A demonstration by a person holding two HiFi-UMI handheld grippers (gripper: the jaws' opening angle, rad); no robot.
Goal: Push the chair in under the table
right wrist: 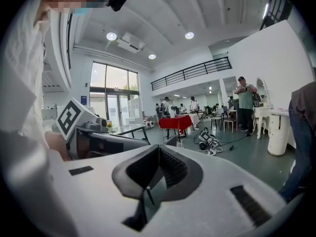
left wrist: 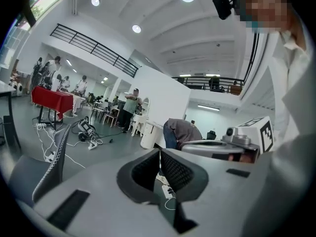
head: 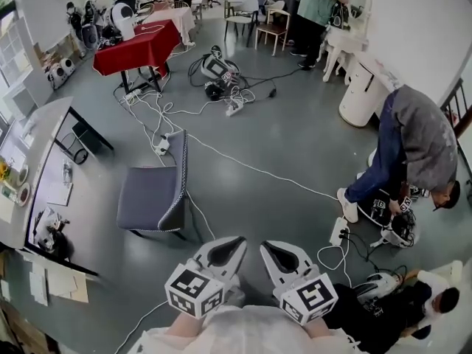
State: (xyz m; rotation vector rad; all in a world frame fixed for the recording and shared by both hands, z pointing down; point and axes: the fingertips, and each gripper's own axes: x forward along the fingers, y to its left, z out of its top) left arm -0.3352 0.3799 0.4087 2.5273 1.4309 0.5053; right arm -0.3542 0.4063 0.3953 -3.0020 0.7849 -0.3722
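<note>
A grey padded chair (head: 151, 192) stands on the grey floor, its mesh back (head: 177, 177) on the side towards me and its seat facing the white desk (head: 51, 150) at the left edge. A gap of floor lies between chair and desk. Both grippers are low in the head view, short of the chair and apart from it. My left gripper (head: 231, 243) is shut with nothing between its jaws, and so is my right gripper (head: 273, 248). The left gripper view has the chair (left wrist: 52, 159) at its left, beyond the closed jaws (left wrist: 159, 153). The right gripper view shows closed jaws (right wrist: 158, 151) and the desk (right wrist: 123, 129) beyond.
White cables (head: 243, 164) run across the floor behind the chair to a power strip (head: 338, 231). A person (head: 413, 142) bends over gear at the right, with another crouched at the lower right. A red-clothed table (head: 140, 44), a cable heap (head: 219, 72) and a white cabinet (head: 365, 87) stand farther off.
</note>
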